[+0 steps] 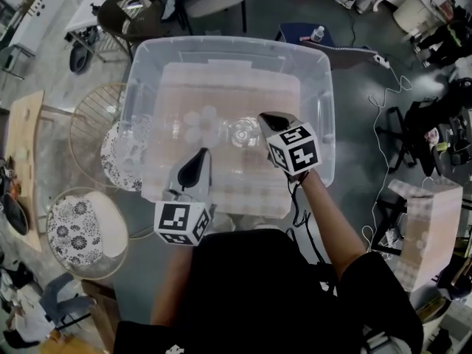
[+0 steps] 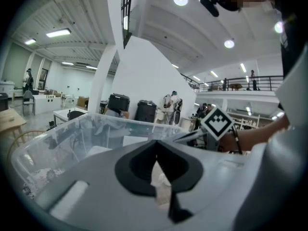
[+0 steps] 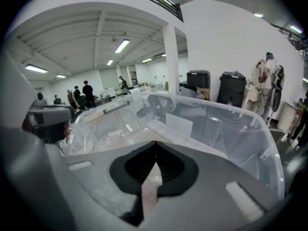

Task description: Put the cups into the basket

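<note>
Two empty, closed pairs of jaws: left gripper (image 1: 201, 153), right gripper (image 1: 263, 117) (above clear basket (image 1: 228, 41)).

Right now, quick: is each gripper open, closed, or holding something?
Left gripper: closed, holding nothing.
Right gripper: closed, holding nothing.

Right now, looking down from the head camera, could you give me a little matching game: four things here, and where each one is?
1 clear cups
2 right gripper
3 floral cushion
4 pale box

a over the clear bin, jaws together
b on a round chair, left of the clear bin
c inside the clear bin
d far right, outside the clear bin

Pairs: 1-c, 2-a, 3-b, 4-d
</note>
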Motion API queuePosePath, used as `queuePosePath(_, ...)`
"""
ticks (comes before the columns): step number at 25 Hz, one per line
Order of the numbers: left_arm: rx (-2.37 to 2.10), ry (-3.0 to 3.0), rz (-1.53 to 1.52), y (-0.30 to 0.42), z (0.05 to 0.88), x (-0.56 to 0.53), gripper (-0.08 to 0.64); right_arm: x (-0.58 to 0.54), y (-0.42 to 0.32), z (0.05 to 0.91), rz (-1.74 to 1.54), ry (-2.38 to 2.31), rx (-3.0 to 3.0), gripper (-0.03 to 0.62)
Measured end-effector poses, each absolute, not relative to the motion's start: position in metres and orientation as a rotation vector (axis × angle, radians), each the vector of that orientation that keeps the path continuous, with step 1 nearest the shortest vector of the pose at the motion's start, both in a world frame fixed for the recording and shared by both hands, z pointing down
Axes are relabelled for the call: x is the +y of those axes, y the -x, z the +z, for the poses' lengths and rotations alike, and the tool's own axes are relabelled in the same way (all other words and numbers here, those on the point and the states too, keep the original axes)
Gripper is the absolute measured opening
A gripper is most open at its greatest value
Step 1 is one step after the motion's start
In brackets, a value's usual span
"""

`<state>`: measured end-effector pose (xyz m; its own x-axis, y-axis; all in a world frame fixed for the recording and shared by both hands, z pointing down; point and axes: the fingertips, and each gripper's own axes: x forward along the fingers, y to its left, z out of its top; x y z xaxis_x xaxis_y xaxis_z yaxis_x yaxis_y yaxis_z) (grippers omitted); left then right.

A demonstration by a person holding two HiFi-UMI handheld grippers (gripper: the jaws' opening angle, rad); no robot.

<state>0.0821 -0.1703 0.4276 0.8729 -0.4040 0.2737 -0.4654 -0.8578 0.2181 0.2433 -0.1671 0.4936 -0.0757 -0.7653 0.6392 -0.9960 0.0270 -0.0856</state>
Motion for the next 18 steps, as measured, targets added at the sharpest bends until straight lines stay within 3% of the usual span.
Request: queuePosePath(18,-0.701,-2.778,0.283,-0.074,0.414,-0.143,0.006,-0.120,-0.169,0.395,0.287,-1.865,-2.233,0.002)
